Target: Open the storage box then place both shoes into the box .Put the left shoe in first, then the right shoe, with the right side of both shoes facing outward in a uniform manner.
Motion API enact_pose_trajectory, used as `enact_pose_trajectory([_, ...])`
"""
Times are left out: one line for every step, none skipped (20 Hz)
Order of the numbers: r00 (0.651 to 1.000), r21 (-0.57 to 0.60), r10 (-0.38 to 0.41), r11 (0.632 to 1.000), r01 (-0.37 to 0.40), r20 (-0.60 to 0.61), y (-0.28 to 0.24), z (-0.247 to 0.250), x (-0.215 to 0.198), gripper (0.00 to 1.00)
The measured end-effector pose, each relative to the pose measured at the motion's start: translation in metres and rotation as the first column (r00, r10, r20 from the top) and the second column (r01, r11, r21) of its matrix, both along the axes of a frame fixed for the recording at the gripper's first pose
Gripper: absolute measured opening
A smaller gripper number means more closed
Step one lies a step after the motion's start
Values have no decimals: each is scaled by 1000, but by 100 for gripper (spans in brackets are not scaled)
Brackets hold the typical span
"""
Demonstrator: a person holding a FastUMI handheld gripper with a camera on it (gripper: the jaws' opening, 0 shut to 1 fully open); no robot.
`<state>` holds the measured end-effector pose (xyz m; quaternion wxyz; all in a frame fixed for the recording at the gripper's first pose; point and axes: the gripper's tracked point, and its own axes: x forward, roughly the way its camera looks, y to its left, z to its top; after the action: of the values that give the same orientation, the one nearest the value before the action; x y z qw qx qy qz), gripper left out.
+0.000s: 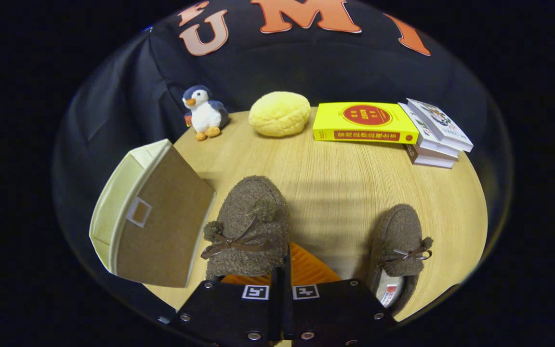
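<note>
The round wooden surface [335,188] carries everything. The storage box [157,219], its lid side shut, stands left of the near shoe [251,226]. That shoe sits at the gripper [282,270], whose jaws are drawn narrow and pinch its heel edge. The second shoe [400,246] lies right of the near shoe, apart from it. Well beyond the near shoe are stacked books [434,135], a yellow book [364,123], a yellow cushion [280,114] and a toy penguin [204,113].
</note>
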<state>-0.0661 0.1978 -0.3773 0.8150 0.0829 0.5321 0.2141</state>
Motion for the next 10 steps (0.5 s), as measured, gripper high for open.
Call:
enact_pose_trajectory([1000,10,0,1000,0,10,5,13,3,3])
enact_pose_trajectory([1000,19,3,1000,-3,20,10,25,5,3])
enact_pose_trajectory([1000,23,5,1000,-5,31,15,36,8,3])
enact_pose_trajectory([999,26,8,1000,-9,42,19,47,10,3])
enact_pose_trajectory([999,30,7,999,-9,53,25,58,13,3])
enact_pose_trajectory([998,39,9,999,-12,62,32,69,14,3])
enact_pose_trajectory([998,51,11,999,-14,65,39,80,15,4])
enact_pose_trajectory([998,64,16,998,-20,64,47,89,15,4])
enact_pose_trajectory([998,78,21,997,-26,67,55,99,15,4])
enact_pose_trajectory([997,88,29,995,-35,75,63,108,15,3])
